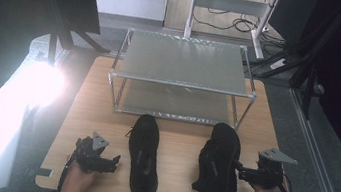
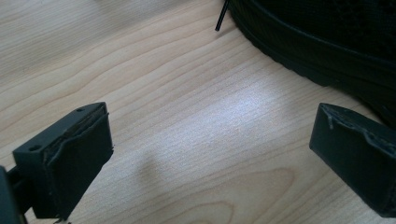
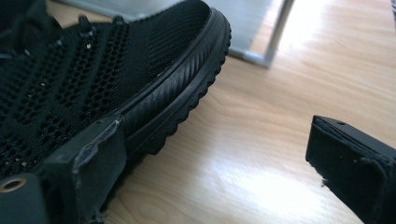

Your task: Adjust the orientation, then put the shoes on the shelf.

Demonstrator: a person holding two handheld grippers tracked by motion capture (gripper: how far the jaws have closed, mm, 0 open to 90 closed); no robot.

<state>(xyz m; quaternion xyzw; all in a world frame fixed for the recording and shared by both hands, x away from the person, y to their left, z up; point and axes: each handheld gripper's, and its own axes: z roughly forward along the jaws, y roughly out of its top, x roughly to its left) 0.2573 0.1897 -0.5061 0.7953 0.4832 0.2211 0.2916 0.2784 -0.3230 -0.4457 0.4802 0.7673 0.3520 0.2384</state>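
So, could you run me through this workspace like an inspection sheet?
Surface: wooden table, strong glare at its left side.
Job's things: left shoe and right shoe, black, lying apart in front of a two-tier metal rack.
Clutter: nothing seen.
Grippers: left gripper open over bare wood; right gripper open, one jaw against the right shoe's sole.
Cables: loose cables on the floor behind.
Surroundings: dark panels, white desk frame.

Bare table runs between the two black shoes from the near edge to the two-tier rack, which blocks the far half; narrow strips stay free along both side edges
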